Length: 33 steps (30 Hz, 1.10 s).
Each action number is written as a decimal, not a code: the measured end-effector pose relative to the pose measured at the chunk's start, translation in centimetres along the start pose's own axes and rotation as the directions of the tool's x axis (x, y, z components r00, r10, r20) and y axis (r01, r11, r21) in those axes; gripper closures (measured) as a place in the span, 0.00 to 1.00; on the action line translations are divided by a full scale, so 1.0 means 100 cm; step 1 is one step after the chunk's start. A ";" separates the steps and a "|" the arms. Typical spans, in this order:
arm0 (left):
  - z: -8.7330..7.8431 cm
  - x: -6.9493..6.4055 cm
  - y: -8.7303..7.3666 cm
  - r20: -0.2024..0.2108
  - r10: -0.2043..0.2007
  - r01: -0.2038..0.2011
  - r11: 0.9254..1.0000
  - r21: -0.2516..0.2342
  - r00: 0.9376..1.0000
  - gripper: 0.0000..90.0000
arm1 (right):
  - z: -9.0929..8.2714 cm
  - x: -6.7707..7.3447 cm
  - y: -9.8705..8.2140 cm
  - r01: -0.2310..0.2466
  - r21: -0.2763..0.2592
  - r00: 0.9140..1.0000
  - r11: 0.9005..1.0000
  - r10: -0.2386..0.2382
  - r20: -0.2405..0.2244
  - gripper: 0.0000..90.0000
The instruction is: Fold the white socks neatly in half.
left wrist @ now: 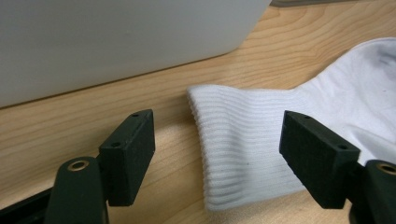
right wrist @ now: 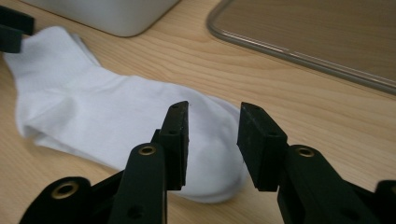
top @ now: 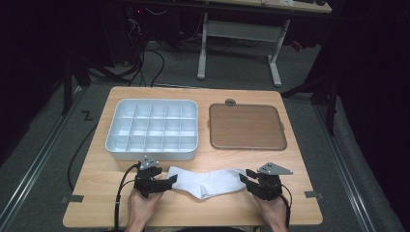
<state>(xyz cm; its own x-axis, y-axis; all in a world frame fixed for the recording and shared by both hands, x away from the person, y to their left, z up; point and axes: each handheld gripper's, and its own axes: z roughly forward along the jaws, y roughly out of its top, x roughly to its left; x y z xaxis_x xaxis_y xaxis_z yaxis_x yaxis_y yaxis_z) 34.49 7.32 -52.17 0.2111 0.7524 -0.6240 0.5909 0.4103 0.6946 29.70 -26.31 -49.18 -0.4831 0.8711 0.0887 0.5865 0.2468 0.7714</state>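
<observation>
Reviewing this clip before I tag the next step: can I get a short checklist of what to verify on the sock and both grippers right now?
1. Sock lies flat on the table, between the grippers: ok.
2. Left gripper open, jaws either side of the ribbed cuff, pads not pressing: ok.
3. Right gripper open, jaws apart above the toe end, no grip: ok.
4. Divided tray stands apart from the sock: ok.
5. Flat lid lies beside the tray, off the sock: ok.
6. Whether it is one sock or a stacked pair: cannot tell.

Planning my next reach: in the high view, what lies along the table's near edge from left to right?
left gripper → white sock → right gripper
</observation>
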 end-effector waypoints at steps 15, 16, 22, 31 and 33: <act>0.008 0.001 -0.006 -0.043 0.008 -0.006 0.999 0.031 0.999 0.40 | 0.043 0.058 0.008 0.118 0.060 0.979 0.991 -0.106 -0.175 0.86; 0.008 0.001 -0.006 -0.043 0.010 -0.008 0.999 0.031 0.999 0.40 | 0.045 0.060 0.008 0.120 0.062 0.978 0.991 -0.107 -0.178 0.87; 0.008 0.000 -0.006 -0.054 0.017 -0.016 0.999 0.030 0.998 0.45 | 0.054 0.071 0.010 0.138 0.065 0.974 0.988 -0.124 -0.190 0.89; 0.009 -0.006 -0.016 -0.087 0.105 -0.105 0.994 0.011 0.991 0.58 | 0.066 0.080 0.007 0.171 0.096 0.971 0.981 -0.151 -0.183 0.90; 0.009 -0.008 -0.018 -0.083 0.114 -0.113 0.993 0.015 0.990 0.63 | 0.069 0.081 0.006 0.179 0.102 0.971 0.979 -0.159 -0.180 0.90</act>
<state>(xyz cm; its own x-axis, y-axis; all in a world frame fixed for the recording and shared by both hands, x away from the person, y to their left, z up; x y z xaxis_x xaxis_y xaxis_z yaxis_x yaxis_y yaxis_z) 34.02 5.53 -53.24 0.2118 0.8343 -0.5090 0.5745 0.3150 0.7554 30.56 -16.17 -52.34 -0.6791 0.7300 0.0770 0.5537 0.4406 0.7066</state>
